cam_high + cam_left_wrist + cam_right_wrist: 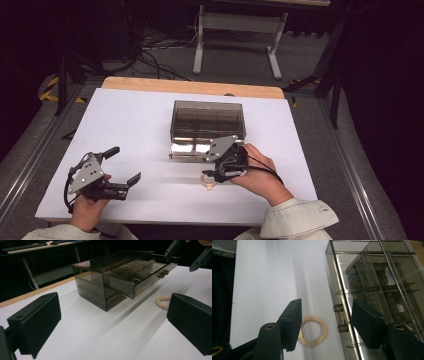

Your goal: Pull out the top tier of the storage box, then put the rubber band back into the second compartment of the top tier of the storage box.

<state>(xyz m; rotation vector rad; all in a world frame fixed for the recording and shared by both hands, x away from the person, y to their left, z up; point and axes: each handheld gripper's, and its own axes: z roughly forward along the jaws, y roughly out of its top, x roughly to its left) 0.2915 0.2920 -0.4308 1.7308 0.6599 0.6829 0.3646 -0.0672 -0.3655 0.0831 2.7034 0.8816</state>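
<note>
high view: the smoky plastic drawer box stands mid-table with its top drawer pulled out toward the person. the right gripper hovers at the drawer front, and the pale rope ring lies on the white table just beneath it. the left gripper rests well apart, jaws spread and holding nothing.

left gripper view: the drawer sticks out, its compartments looking bare; the ring sits on the table below its handle.

right gripper view: the jaws stand apart with nothing pressed between them, the ring below and the handle knobs between them.

judged so: opening looks done; picking up the ring, placing it in the drawer and closing remain.
</note>
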